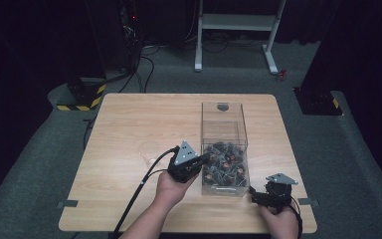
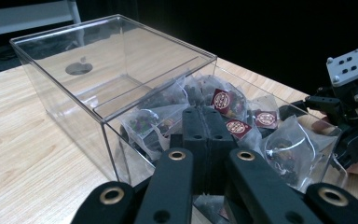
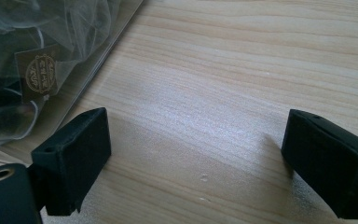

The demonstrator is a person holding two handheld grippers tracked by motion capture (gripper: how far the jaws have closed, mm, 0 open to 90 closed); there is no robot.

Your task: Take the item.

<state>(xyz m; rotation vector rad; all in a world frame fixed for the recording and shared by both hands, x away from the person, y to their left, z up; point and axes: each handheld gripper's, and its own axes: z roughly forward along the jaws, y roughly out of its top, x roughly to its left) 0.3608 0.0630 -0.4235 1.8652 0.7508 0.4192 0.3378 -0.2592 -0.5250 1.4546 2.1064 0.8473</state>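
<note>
High view: one clear rectangular plastic box point(image 1: 224, 149) on the light wooden surface point(image 1: 129, 129), its near half holding a pile of mesh tea sachets point(image 1: 225, 162), too tangled to count. Left tongs point(image 1: 205, 160) at its left wall; right tongs point(image 1: 253, 193) off its near right corner.

Left gripper view: left tongs point(image 2: 206, 122) pressed together, empty, sachets point(image 2: 223, 100) just ahead; three maroon tags.

Right gripper view: right tongs point(image 3: 193, 154) wide apart over bare surface point(image 3: 242, 70); box point(image 3: 93, 60) at left.

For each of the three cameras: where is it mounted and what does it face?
High view: above the table, looking down; forearms, left gripper and right gripper enter from below.
Left gripper view: rides the shut left gripper, facing the clear box of tea bags.
Right gripper view: behind the open right gripper, over wood.
Shared: the clear box.
</note>
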